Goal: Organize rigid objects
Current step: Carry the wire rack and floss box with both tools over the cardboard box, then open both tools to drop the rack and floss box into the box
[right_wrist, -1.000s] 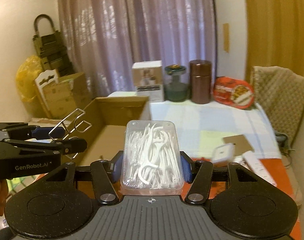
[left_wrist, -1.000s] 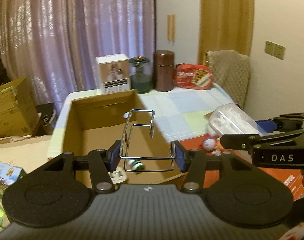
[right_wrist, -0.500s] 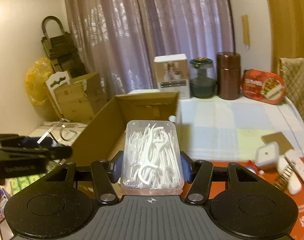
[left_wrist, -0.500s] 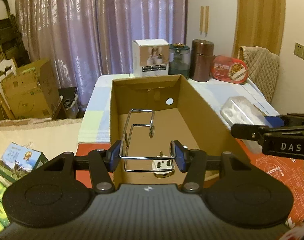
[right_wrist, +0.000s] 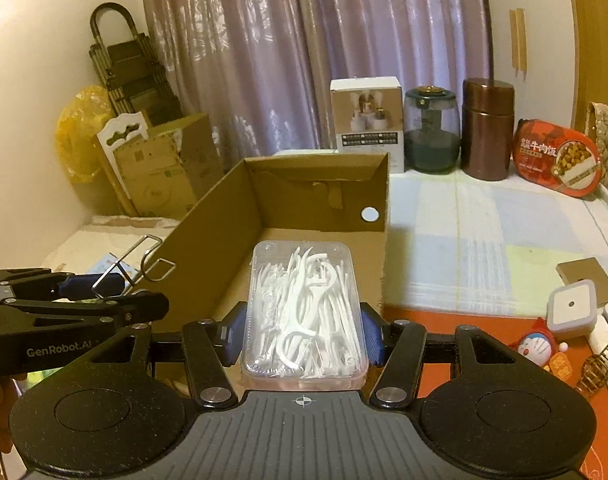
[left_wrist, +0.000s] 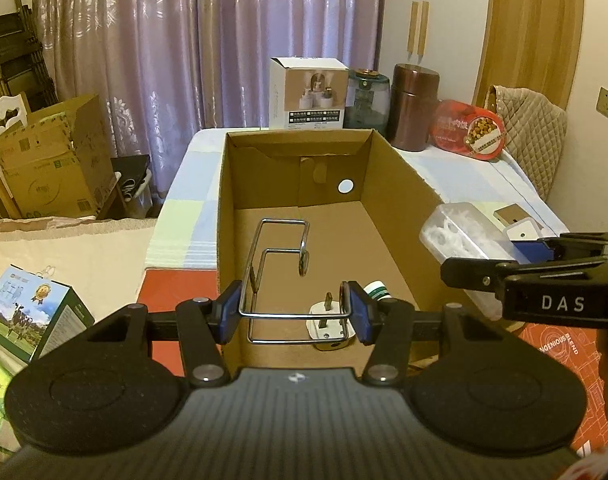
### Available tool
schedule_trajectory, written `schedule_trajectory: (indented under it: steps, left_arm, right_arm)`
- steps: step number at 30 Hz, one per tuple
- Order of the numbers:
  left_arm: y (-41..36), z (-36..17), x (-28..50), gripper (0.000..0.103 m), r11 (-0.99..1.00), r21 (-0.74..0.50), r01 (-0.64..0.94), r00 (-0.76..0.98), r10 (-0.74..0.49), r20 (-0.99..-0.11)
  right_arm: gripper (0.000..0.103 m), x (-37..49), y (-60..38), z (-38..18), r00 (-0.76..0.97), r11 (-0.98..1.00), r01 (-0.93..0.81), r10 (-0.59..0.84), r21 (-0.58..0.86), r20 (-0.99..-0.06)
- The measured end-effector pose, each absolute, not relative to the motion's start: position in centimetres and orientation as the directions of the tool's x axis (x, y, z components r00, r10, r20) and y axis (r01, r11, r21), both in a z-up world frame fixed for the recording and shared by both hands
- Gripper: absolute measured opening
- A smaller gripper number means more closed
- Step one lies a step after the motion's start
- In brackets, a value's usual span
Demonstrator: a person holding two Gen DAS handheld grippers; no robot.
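My left gripper [left_wrist: 293,312] is shut on a bent wire hook [left_wrist: 279,264], held over the near end of an open cardboard box [left_wrist: 400,184]. On the box floor below lie a white plug [left_wrist: 328,326] and a green-striped small item [left_wrist: 378,291]. My right gripper [right_wrist: 304,334] is shut on a clear plastic case of white floss picks [right_wrist: 304,312], above the same box [right_wrist: 316,168]. The right gripper with the case [left_wrist: 460,232] shows at the right of the left wrist view. In the right wrist view the left gripper with the hook [right_wrist: 135,268] shows at the left.
Behind the box stand a white carton [left_wrist: 308,96], a glass jar [left_wrist: 366,98], a brown canister [left_wrist: 414,106] and a red food tray [left_wrist: 468,128]. A small white case [right_wrist: 572,308], a toy figure [right_wrist: 536,346] and a watch band [right_wrist: 600,364] lie right on the red mat.
Both grippers moved over the cardboard box and sank toward it, each still holding its object. The box now fills the middle of both views.
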State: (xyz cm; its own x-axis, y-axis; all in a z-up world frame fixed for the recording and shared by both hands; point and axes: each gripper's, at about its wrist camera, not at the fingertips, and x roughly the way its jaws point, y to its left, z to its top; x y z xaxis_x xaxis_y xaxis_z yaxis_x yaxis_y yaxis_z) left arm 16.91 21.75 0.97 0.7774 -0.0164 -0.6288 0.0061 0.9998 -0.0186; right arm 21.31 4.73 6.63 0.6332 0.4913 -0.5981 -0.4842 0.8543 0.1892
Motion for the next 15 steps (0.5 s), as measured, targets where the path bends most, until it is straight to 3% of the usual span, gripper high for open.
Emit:
schedule_trajectory:
  steps: [10, 12, 13, 15]
  left_arm:
    - [21.85, 0.42, 17.32, 0.049, 0.999, -0.038, -0.012, 0.771, -0.015, -0.636]
    - [21.87, 0.42, 17.31, 0.053, 0.999, -0.027, -0.022, 0.773, 0.0, -0.634]
    - [21.89, 0.48, 17.24, 0.059, 0.999, -0.019, -0.031, 0.775, 0.012, -0.632]
    - [22.03, 0.73, 17.09, 0.06, 0.999, -0.02, -0.038, 0.778, 0.017, -0.628]
  right_arm:
    - [0.054, 21.43, 4.64, 6.46, 0.631, 0.855, -0.486, 0.487, 0.182, -0.604]
    - [0.054, 21.36, 4.61, 6.46, 0.632, 0.855, -0.485, 0.487, 0.183, -0.603]
    - [0.054, 21.38, 4.65, 6.43, 0.631, 0.855, -0.484, 0.488, 0.185, -0.603]
    - [0.054, 21.4, 4.58, 6.43, 0.63, 0.854, -0.485, 0.49, 0.188, -0.602]
